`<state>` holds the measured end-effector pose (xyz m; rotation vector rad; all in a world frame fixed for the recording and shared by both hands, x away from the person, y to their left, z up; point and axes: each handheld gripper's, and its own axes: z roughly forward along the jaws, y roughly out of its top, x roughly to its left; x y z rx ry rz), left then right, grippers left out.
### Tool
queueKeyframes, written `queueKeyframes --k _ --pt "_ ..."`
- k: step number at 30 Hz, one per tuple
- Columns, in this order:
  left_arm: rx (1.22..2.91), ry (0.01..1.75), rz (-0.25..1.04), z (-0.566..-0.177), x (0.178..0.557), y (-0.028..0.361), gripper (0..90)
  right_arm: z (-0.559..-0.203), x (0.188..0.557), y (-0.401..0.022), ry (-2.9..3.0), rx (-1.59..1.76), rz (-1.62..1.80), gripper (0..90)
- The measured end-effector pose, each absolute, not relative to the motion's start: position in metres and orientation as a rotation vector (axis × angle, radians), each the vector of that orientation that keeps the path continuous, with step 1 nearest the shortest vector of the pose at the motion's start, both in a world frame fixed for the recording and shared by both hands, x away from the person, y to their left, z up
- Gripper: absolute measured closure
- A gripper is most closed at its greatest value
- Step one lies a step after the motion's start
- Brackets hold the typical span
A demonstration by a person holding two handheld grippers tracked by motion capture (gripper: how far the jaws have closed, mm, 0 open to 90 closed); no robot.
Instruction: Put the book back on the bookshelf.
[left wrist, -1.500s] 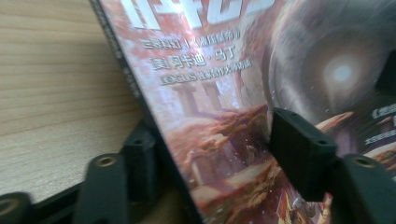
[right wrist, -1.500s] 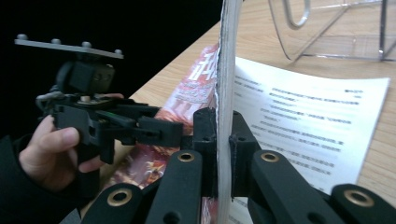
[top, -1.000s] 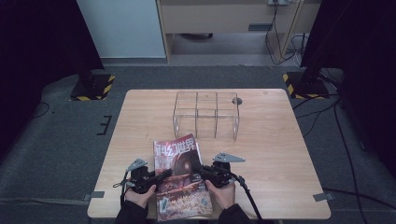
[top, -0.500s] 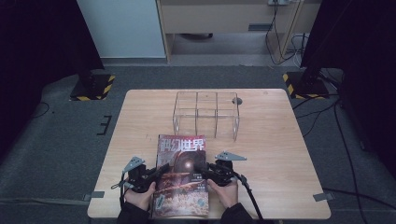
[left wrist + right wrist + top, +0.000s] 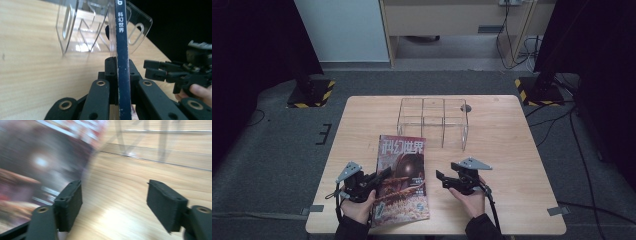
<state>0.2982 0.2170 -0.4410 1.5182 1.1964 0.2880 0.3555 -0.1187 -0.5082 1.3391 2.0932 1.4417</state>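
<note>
- my left hand-held gripper (image 5: 379,177) is clamped tight on the spine edge of the magazine (image 5: 402,176); in the left gripper view the dark blue spine (image 5: 123,65) stands upright between the pads, pinched thin.
- my right hand-held gripper (image 5: 443,177) has just been opening its jaws; they stand wide with nothing between them, bare wood showing through the gap in the right gripper view (image 5: 113,202). it sits just beside the magazine's right edge, apart from it.
- the magazine is at the near side of the surface (image 5: 507,150), cover up in the high view, its left edge raised in my grip. whether the far corner rests on the wood, i cannot tell.
- the clear acrylic rack (image 5: 433,120) stands farther back, near the middle, with upright dividers; its slots look like the place for the magazine.
- judgement: one-handed hold now, so the pages may sag or fan open. keep the squeeze firm near the spine.
- judgement: turn the magazine upright, spine leading, and line it up with one slot before pushing on.
- judgement: the rack is light and may slide; ease in slowly, and use the free right hand-held gripper to steady the rack's wall or guide the loose edge.
- judgement: watch the lower corner so it doesn't catch on a divider.
</note>
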Motion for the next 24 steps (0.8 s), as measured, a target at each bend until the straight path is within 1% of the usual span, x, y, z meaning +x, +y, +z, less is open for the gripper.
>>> queueKeyframes --k 5,10,19,24 --pt "1.474 1.191 0.316 -0.426 0.302 0.218 83.7 -0.513 0.36 -0.142 2.129 1.379 1.3 16.8" --pt "1.476 1.19 0.352 -0.413 0.308 0.214 83.7 -0.52 0.36 -0.163 2.17 1.391 1.169 13.3" --pt "1.518 1.191 0.394 -0.394 0.321 0.203 83.7 -0.529 0.354 -0.211 2.135 1.446 1.014 11.8" --pt "1.54 1.173 0.427 -0.384 0.325 0.196 83.7 -0.53 0.351 -0.23 2.096 1.457 0.972 10.9"
